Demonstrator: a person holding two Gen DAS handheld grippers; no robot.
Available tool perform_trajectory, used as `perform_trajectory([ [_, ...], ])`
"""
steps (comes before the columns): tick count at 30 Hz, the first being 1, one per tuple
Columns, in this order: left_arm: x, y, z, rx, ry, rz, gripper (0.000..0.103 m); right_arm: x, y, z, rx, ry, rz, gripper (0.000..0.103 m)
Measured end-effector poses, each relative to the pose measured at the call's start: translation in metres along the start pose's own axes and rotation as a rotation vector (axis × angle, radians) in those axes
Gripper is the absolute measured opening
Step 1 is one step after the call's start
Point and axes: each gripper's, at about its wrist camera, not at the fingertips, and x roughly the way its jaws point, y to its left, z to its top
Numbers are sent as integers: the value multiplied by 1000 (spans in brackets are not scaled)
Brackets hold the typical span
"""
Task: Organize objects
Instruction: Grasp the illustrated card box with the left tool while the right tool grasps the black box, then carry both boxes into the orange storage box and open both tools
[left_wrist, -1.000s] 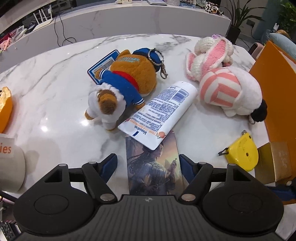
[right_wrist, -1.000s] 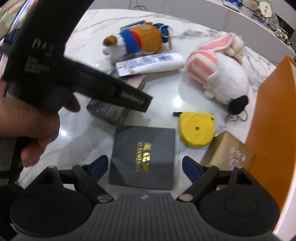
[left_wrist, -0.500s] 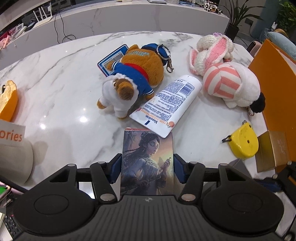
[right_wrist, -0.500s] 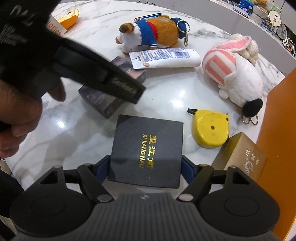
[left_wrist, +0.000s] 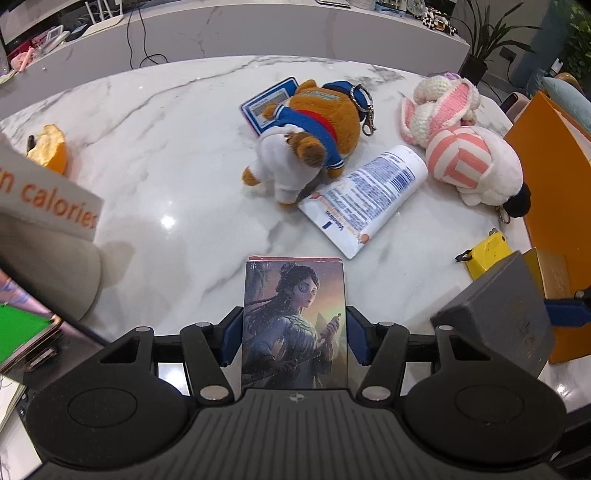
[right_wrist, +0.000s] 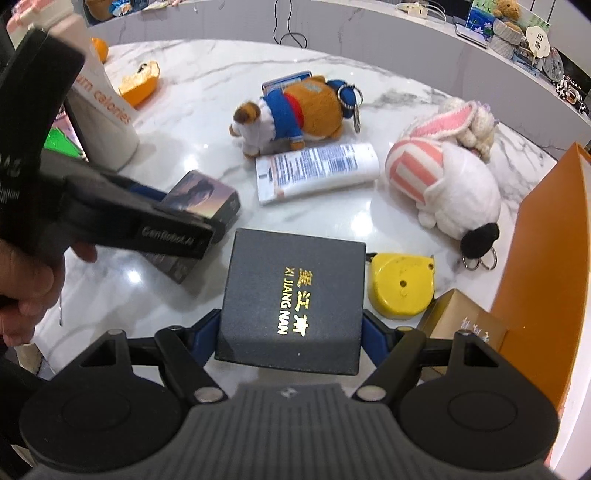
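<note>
L wrist view:
L gripper (left_wrist: 294, 338): clamped on illustrated box (left_wrist: 294, 325), blue pads flat on both long sides, box upright betw. them.
Table (left_wrist: 166, 155): white marble; bear plush (left_wrist: 306, 144), lotion tube (left_wrist: 364, 199), striped bunny plush (left_wrist: 469, 162) lie beyond, well apart from the box.
Orange bin (left_wrist: 554, 177): far right edge, prob. the drop spot (my guess).
R wrist view:
R gripper (right_wrist: 290, 334): clamped on black gift box (right_wrist: 295, 295), pads on its L & R walls, lid w/ gold lettering facing cam.
Neighbours: yellow tape measure (right_wrist: 400, 290) just beside the box's right edge; gold box (right_wrist: 461, 328) near the bin wall.
L gripper body: crosses upper left, person's hand (right_wrist: 26, 280) on its handle.
How to do it well: keep both grips square, no twist. Lift straight up before going sideways so the black gift box clears the tape measure. Move one at a time toward the bin; the grippers sit close & could knock. Set boxes flat, release only once seated.
</note>
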Motion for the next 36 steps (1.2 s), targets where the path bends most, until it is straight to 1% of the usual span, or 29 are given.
perform_trajectory([
  [6, -9, -3, 0, 6, -8, 0, 66, -4, -2, 4, 2, -20, 6, 78],
  [11, -21, -16, 7, 23, -40, -12, 66, -15, -10, 9, 31, -53, 15, 78],
  [20, -30, -40, 7, 61, -53, -23, 67, -47, -46, 14, 128, -135, 14, 78],
  [25, -33, -45, 7, 60, -63, -29, 67, -71, -65, 15, 172, -195, 20, 78],
  [29, -37, -49, 6, 58, -73, -55, 67, -79, -76, 13, 202, -216, 18, 78],
  [33, -43, -53, 3, 71, -82, -53, 67, -83, -88, 11, 226, -227, 13, 78],
  [36, -48, -57, 0, 78, -83, -35, 67, -88, -103, 6, 256, -238, 5, 78],
])
